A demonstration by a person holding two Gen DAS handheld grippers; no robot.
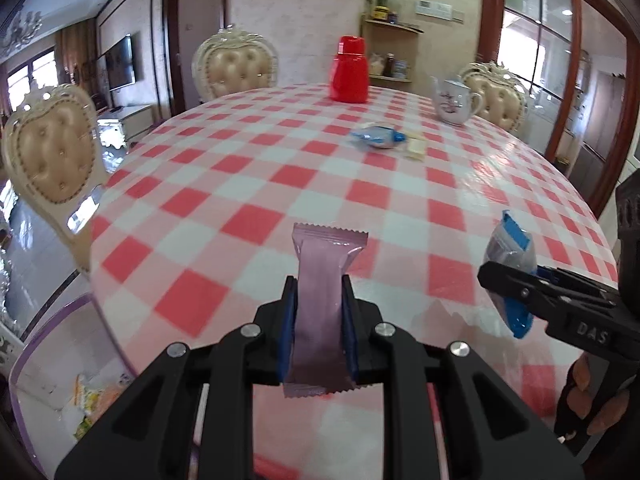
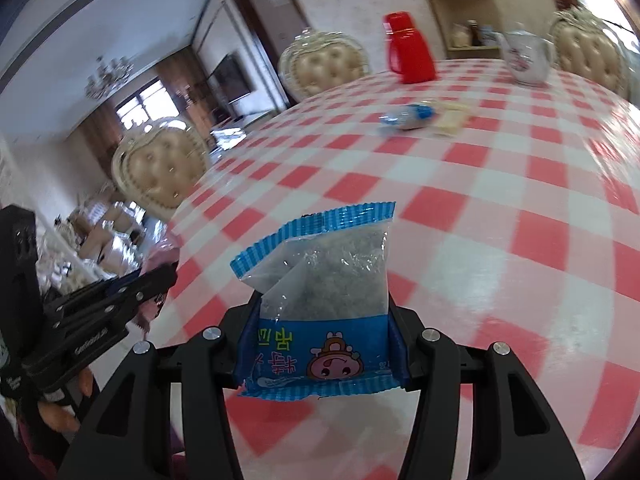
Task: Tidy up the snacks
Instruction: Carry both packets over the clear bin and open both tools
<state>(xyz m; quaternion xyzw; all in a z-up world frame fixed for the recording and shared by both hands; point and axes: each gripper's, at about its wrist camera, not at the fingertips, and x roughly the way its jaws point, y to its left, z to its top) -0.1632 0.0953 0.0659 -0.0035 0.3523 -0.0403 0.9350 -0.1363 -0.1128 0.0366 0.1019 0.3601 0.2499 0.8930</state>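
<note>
My left gripper (image 1: 319,292) is shut on a pink-purple snack packet (image 1: 323,280) and holds it above the checked table (image 1: 240,184) near the front edge. My right gripper (image 2: 324,304) is shut on a blue and clear snack bag (image 2: 320,280); it also shows in the left wrist view (image 1: 512,268) at the right. A blue-wrapped snack (image 1: 378,136) and a pale yellow packet (image 1: 416,146) lie together on the far side of the table. A clear bin with a purple rim (image 1: 52,320) holding several snacks sits low at the left, beside the table.
A red jug (image 1: 349,70) and a white teapot (image 1: 456,102) stand at the table's far edge. Cream padded chairs (image 1: 52,152) surround the table. A shelf with jars and flowers (image 1: 390,40) stands behind.
</note>
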